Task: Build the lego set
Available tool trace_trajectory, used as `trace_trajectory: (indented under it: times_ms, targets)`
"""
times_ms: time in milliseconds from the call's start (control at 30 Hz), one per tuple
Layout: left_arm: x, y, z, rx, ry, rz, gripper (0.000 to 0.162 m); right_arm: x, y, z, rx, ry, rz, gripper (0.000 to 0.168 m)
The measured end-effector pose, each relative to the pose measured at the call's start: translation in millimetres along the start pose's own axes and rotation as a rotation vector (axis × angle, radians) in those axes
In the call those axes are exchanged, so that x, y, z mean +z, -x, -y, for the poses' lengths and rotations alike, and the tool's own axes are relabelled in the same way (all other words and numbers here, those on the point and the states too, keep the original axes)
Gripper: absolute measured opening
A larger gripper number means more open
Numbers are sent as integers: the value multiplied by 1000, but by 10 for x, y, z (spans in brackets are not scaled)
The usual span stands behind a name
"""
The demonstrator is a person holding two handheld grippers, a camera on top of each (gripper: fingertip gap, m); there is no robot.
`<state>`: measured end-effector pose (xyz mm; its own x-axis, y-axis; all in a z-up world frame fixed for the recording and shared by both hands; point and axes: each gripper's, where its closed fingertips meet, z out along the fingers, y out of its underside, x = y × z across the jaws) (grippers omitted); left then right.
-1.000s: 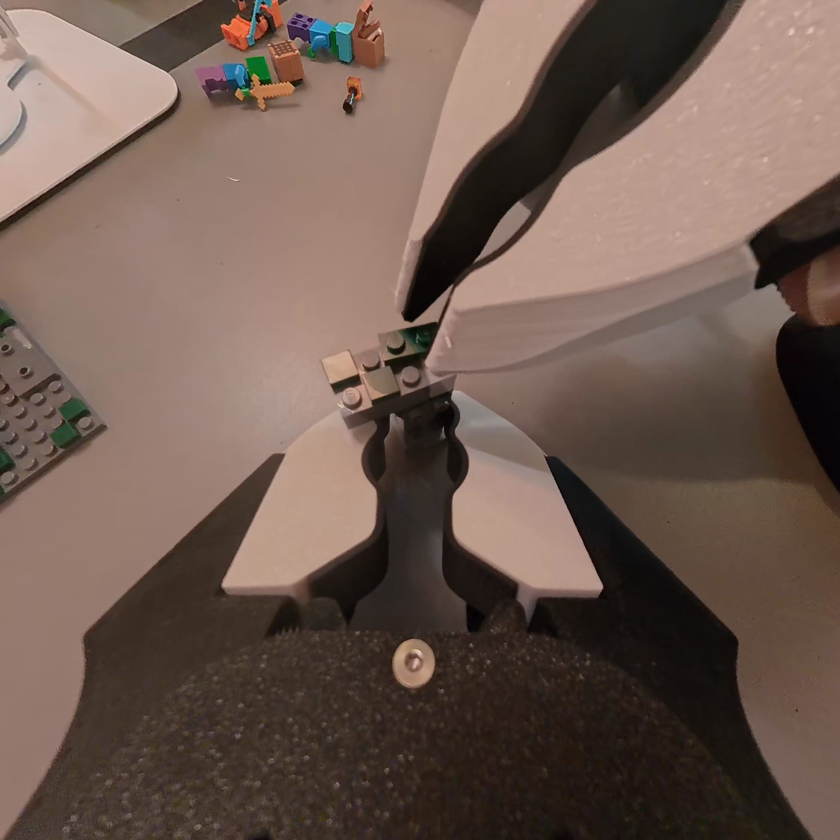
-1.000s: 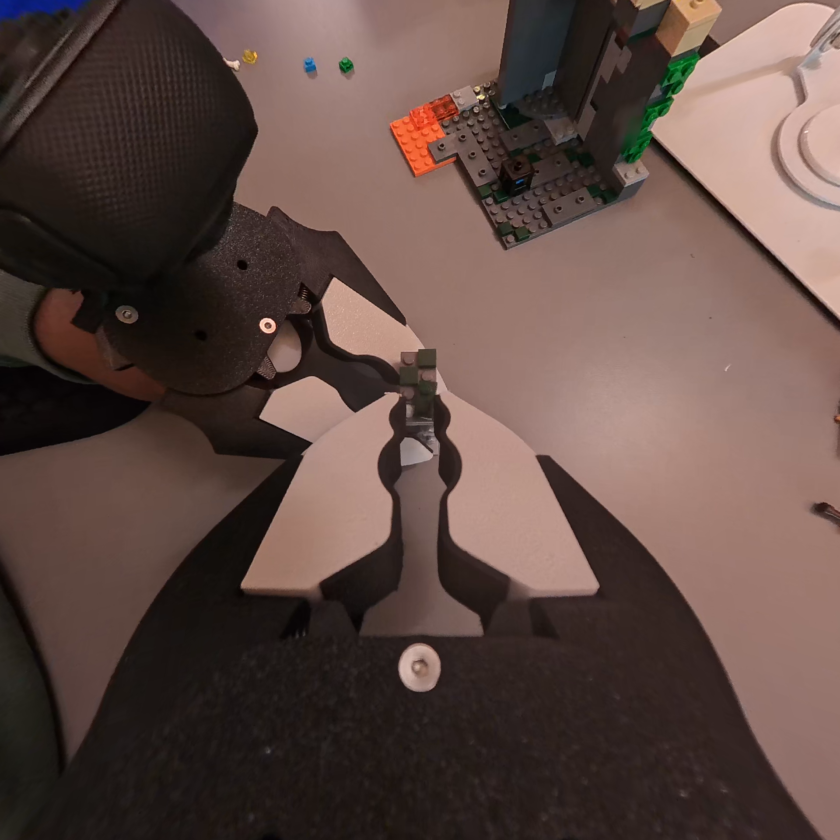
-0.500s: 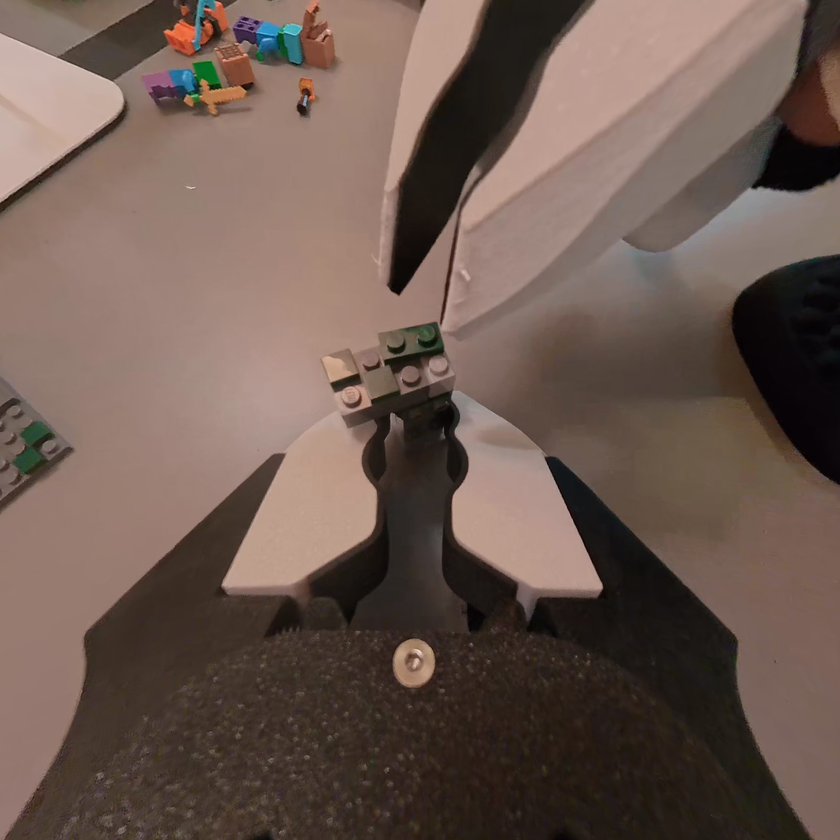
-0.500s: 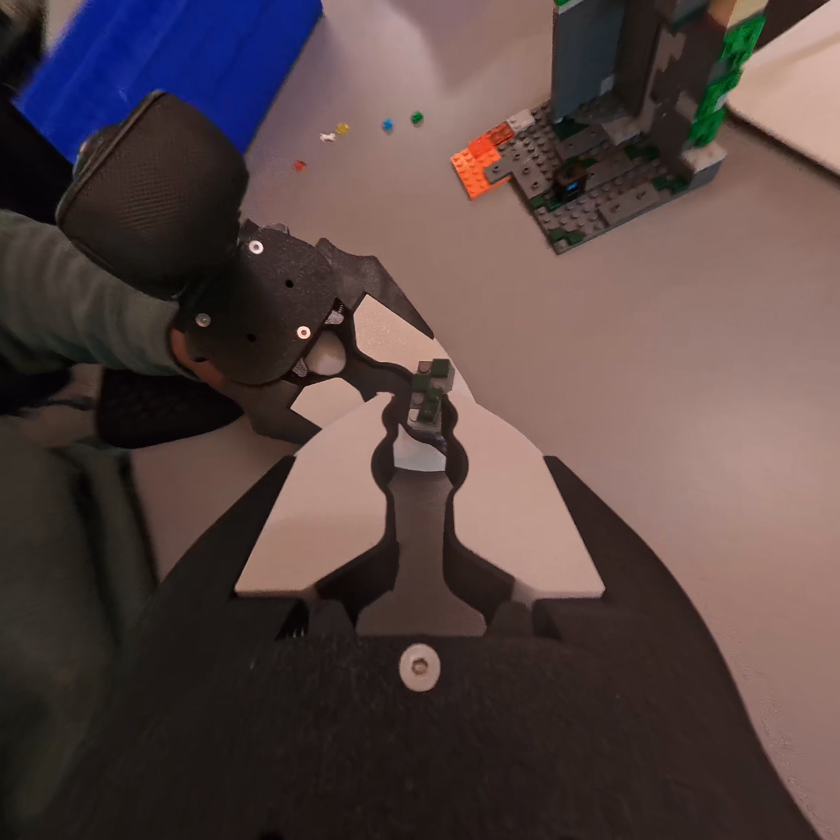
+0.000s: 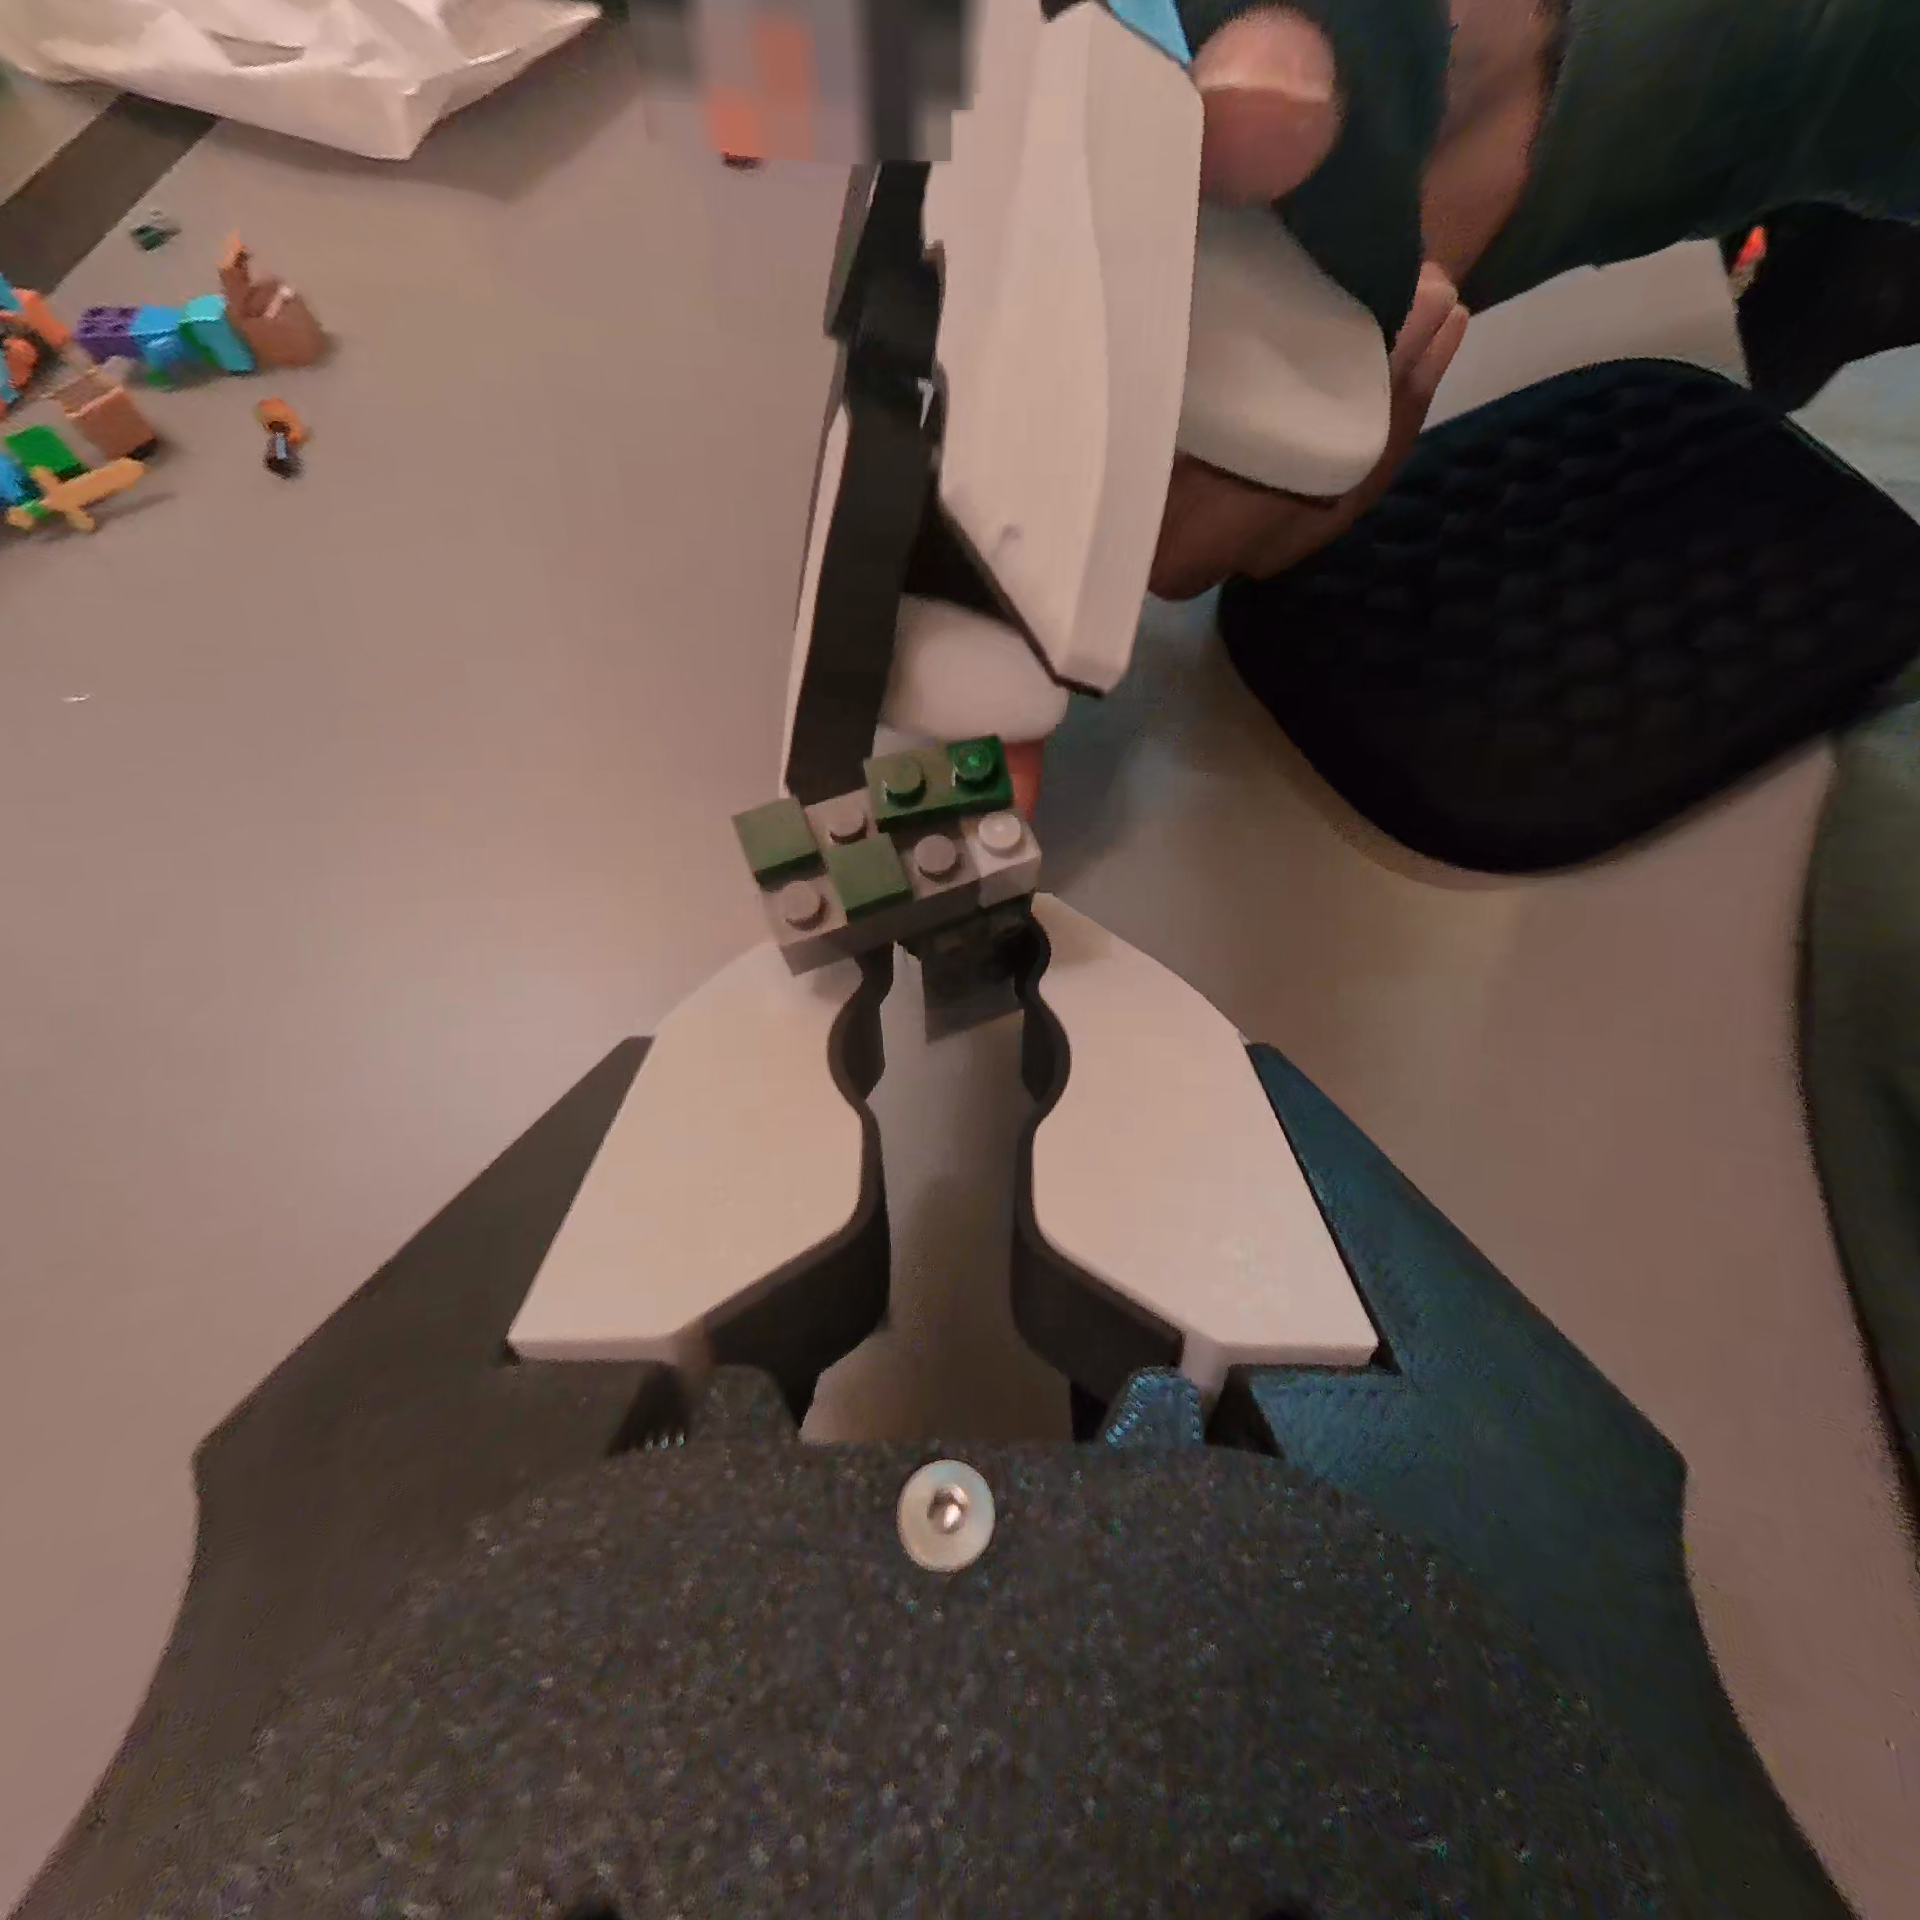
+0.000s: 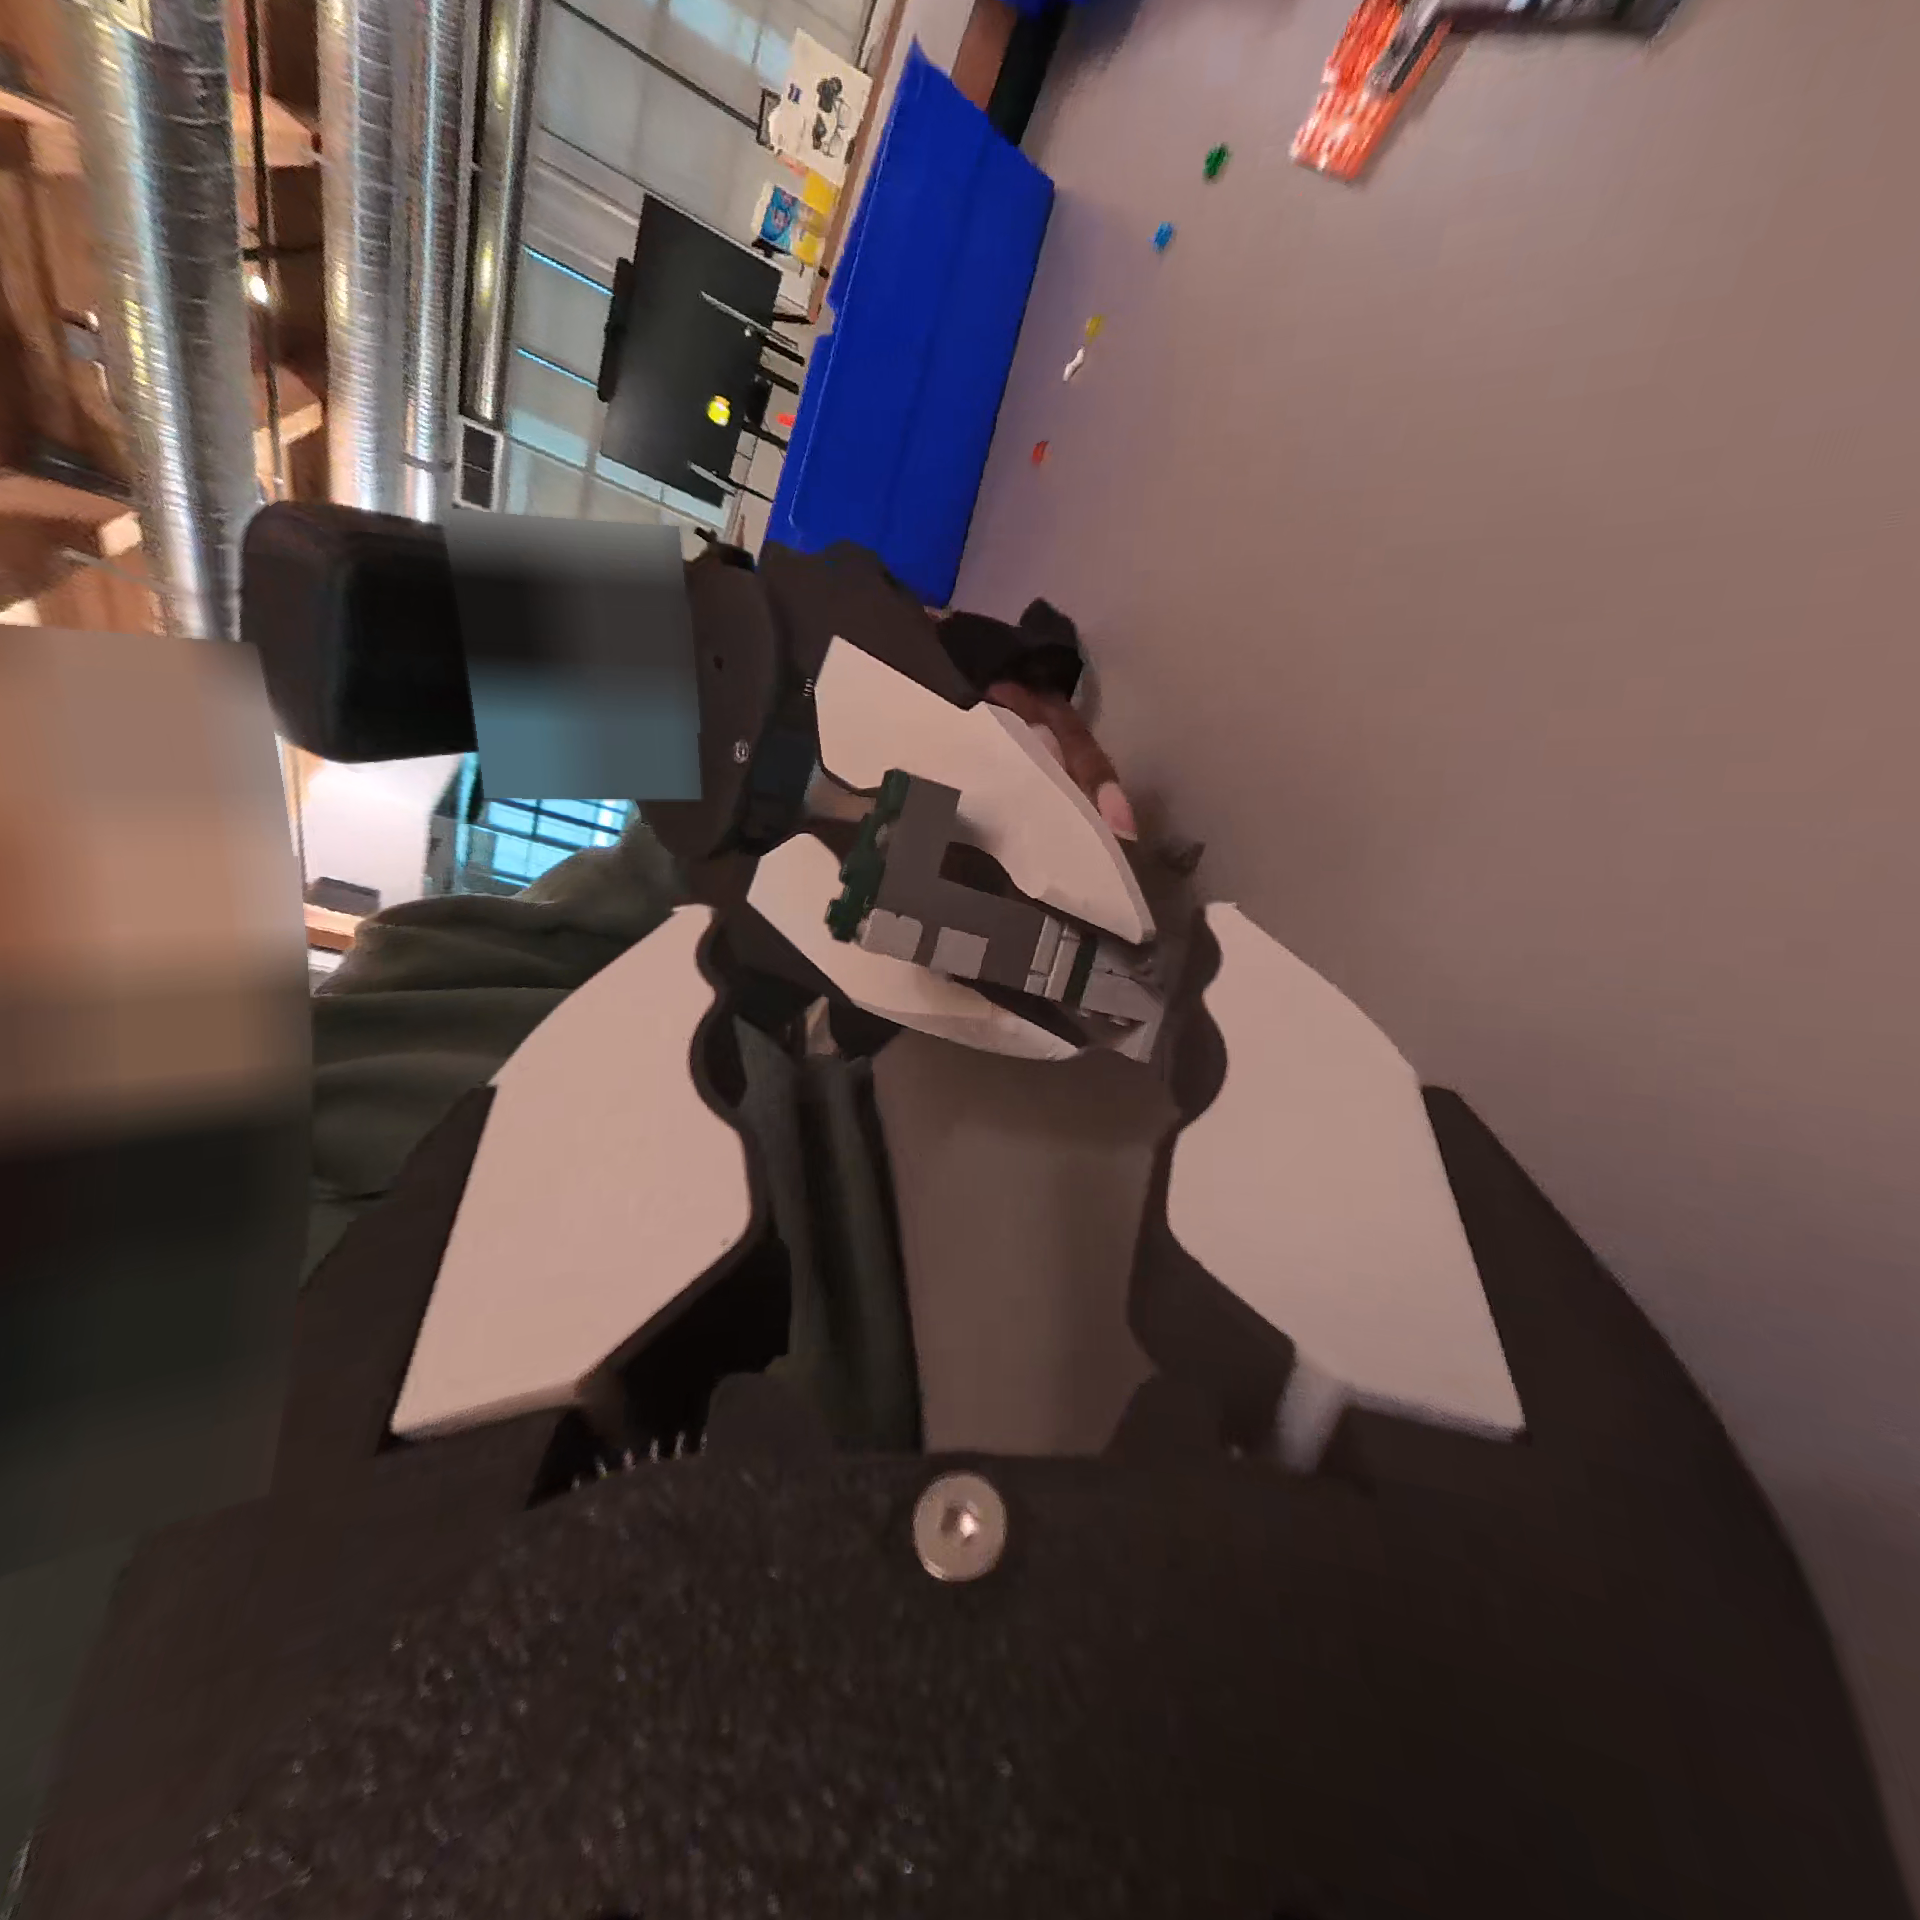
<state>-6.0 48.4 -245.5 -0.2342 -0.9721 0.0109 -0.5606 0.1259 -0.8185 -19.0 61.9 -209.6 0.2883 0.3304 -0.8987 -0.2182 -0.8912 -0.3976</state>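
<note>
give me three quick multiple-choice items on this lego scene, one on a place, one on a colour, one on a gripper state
1. Where is the small brick assembly?
A. flat on the table
B. clamped at the left gripper's tips
C. in the blue bin

2. What colours are its bricks?
A. grey and dark green
B. red and yellow
C. all blue

3. How do the right gripper's jaws stand?
A. shut on the assembly
B. shut on nothing
C. open, apart

Answers:
1 B, the left wrist view shows it pinched between the left fingertips, off the table.
2 A, grey and green studs show on top.
3 C, the right wrist view shows a wide gap between its fingers.
</note>
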Motion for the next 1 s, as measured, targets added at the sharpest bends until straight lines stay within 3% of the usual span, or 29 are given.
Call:
trace_trajectory:
  times_ms: [300, 1000]
  targets:
    - [-69, -187, 25, 38, 19, -77, 22, 148, 9, -210, 129, 25, 45, 90]
    - [-204, -317, 51, 127, 18, -103, 22, 189, 201, -317, 162, 24, 173, 79]
